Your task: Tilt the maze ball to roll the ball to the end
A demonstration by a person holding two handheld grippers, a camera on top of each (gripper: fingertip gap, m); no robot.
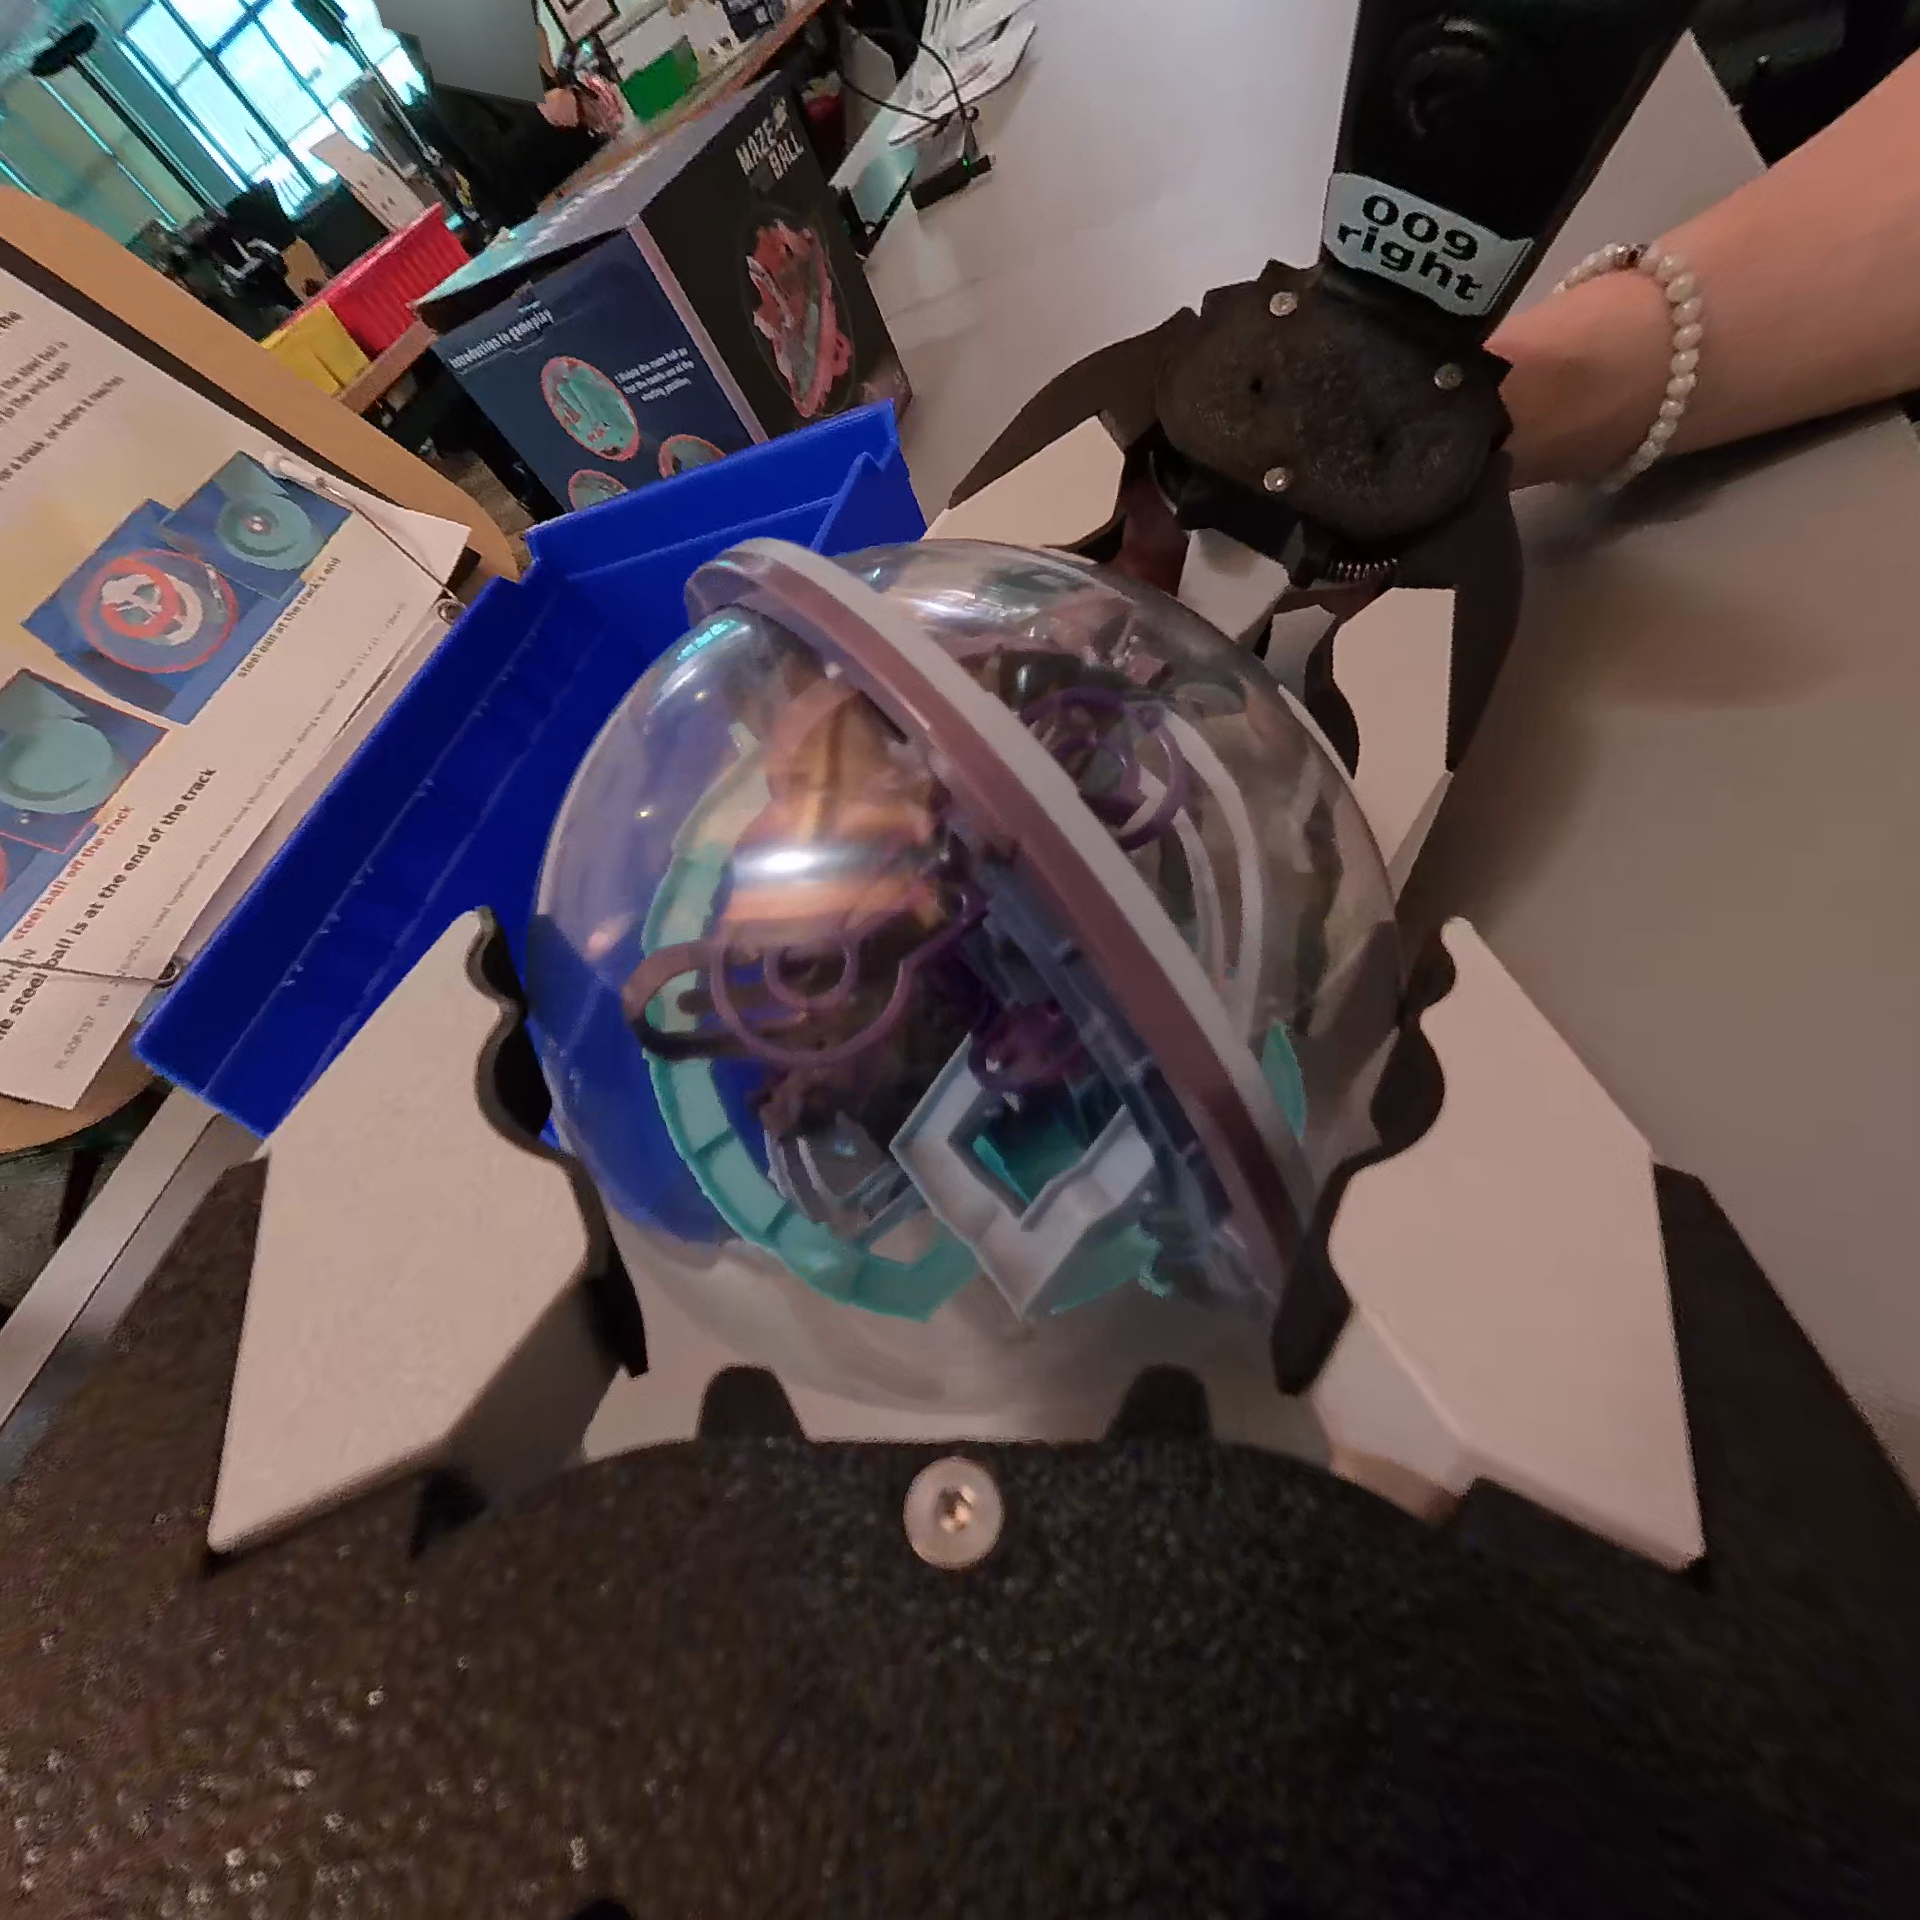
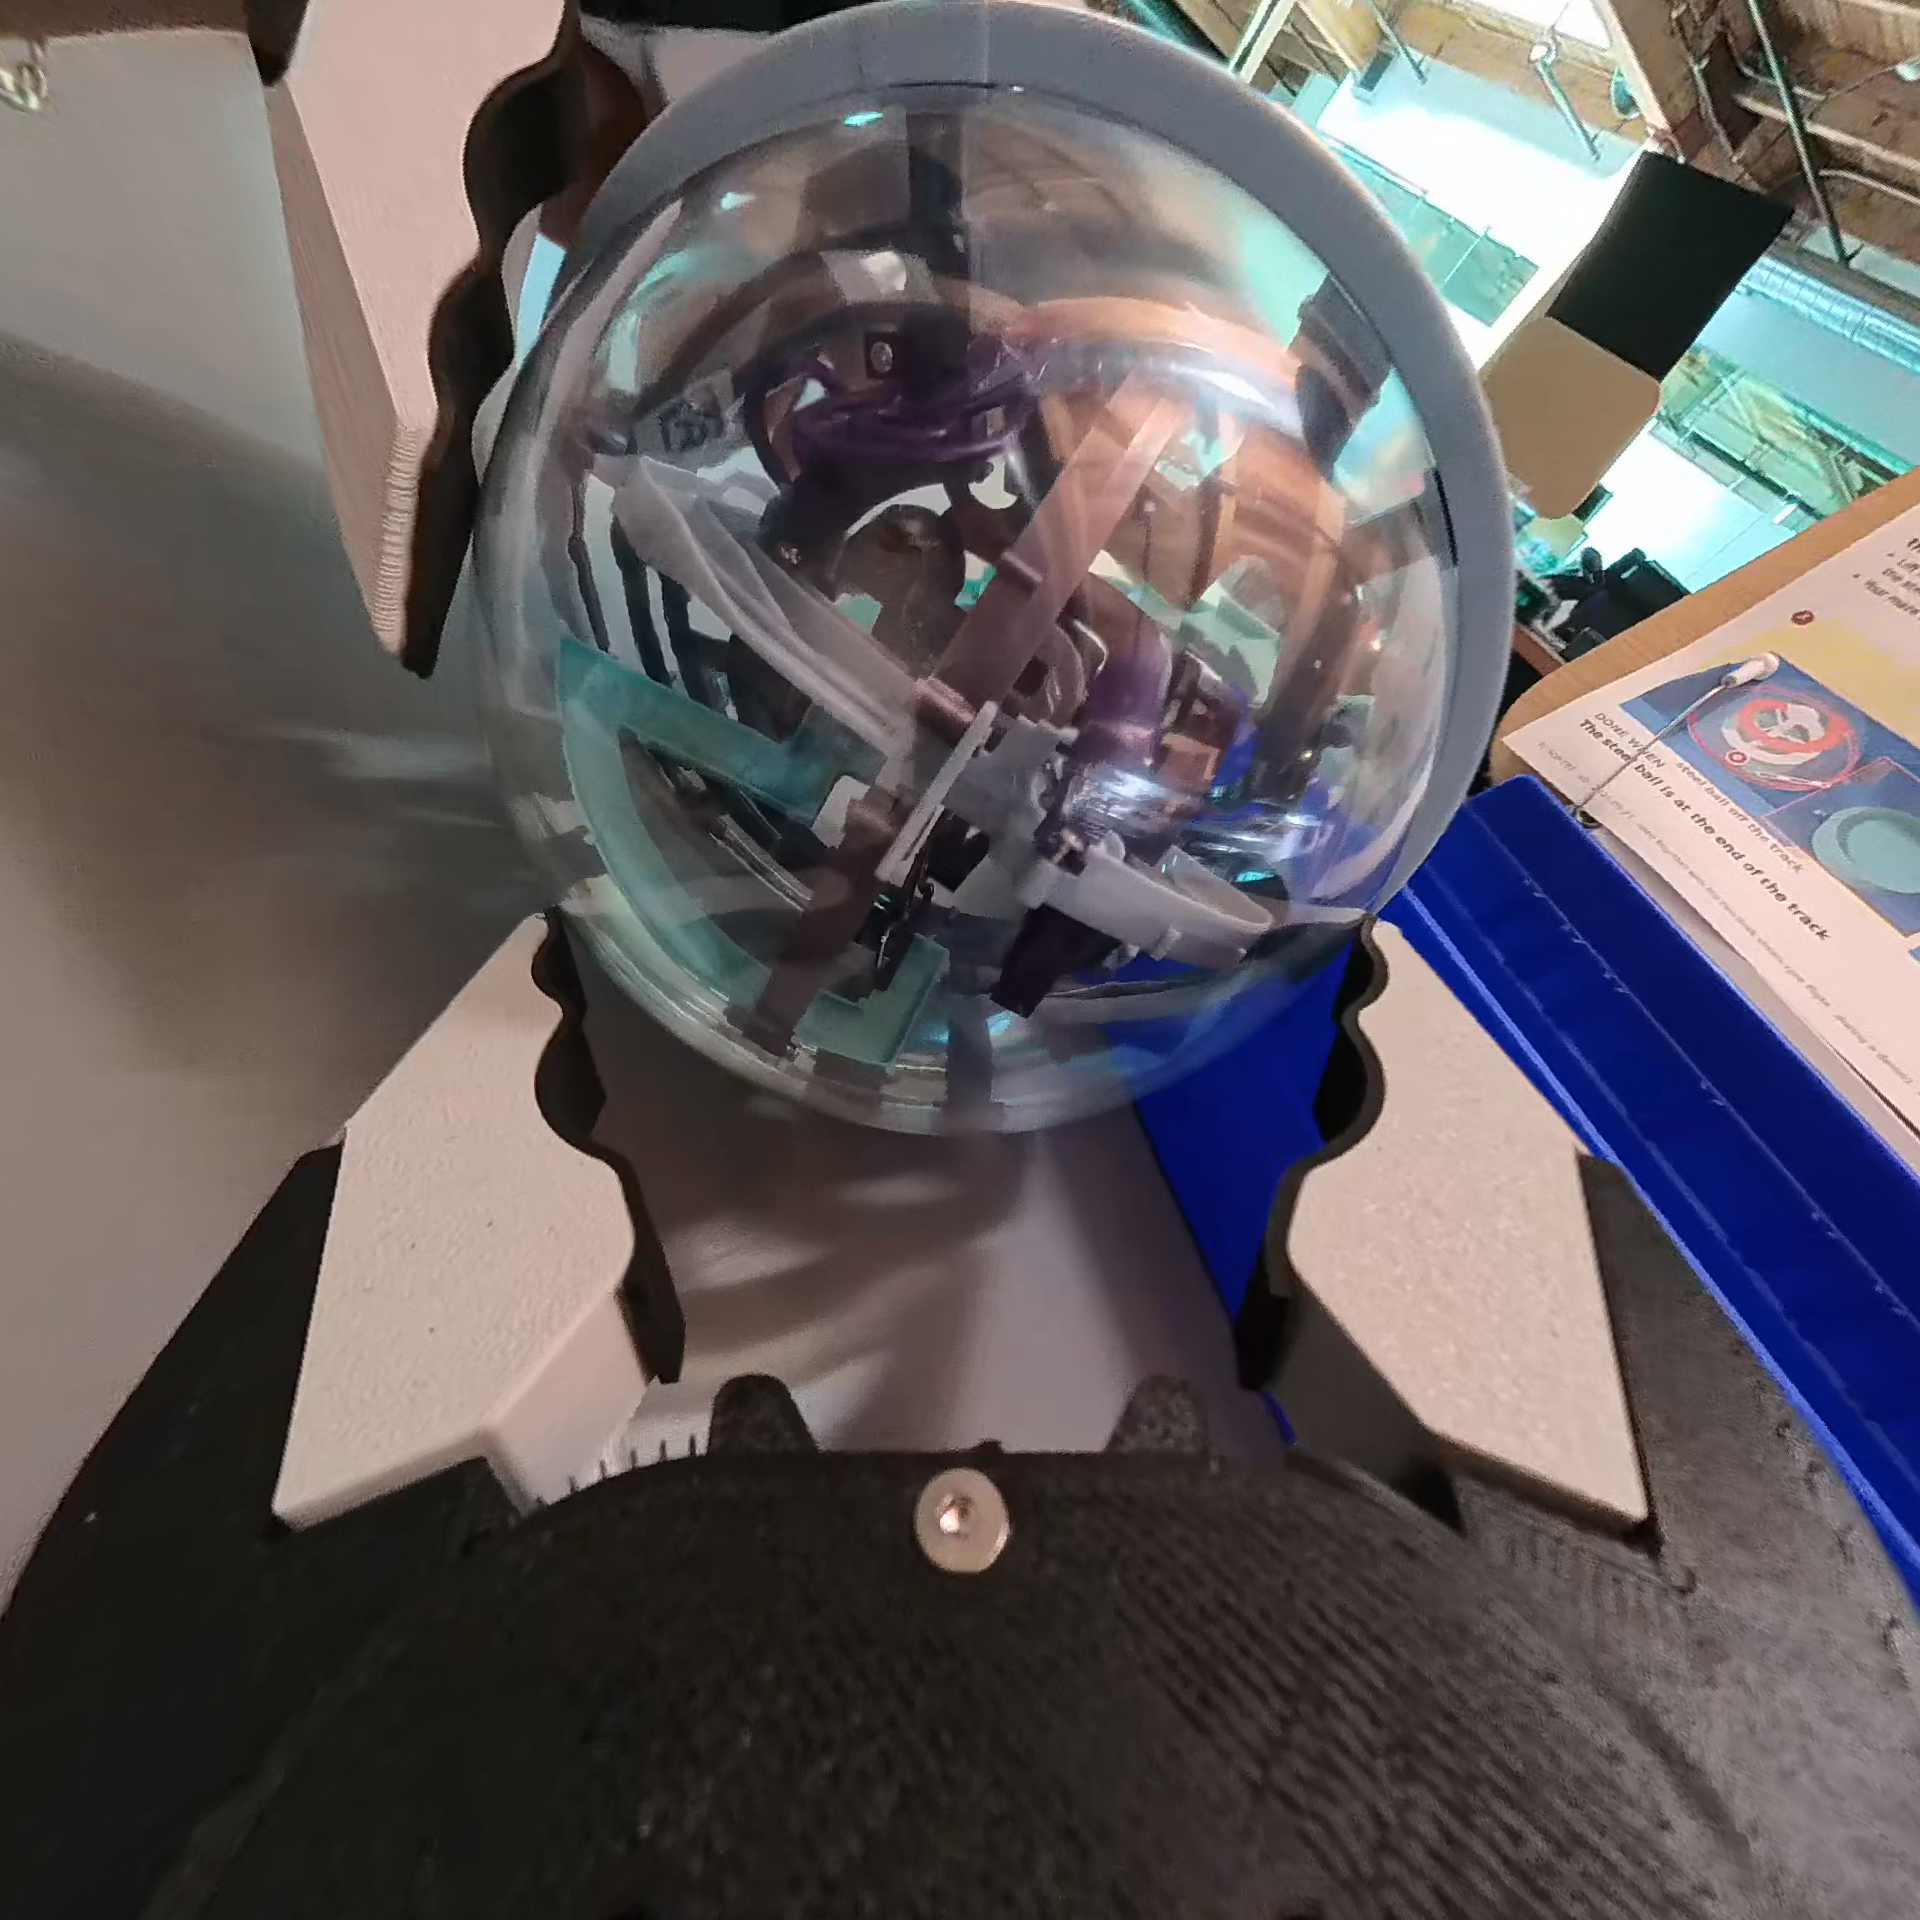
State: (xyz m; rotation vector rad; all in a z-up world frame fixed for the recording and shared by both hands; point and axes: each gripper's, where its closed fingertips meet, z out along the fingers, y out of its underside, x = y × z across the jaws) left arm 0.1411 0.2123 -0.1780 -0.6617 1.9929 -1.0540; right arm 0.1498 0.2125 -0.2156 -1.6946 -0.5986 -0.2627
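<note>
My left gripper (image 1: 961, 935) clamps the maze ball (image 1: 966, 935); my right gripper (image 2: 956, 987) stands apart around it. If my left pads slip, the sphere could drop between them onto the desk (image 1: 1714, 831).

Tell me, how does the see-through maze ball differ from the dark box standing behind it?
The maze ball is a round, clear shell with coloured tracks visible inside; the dark box is square-edged and opaque. The maze ball sits between the left tool's fingers; the dark box stands farther back, untouched by either tool. What they share: the dark box carries pictures of round mazes much like the maze ball.
</note>
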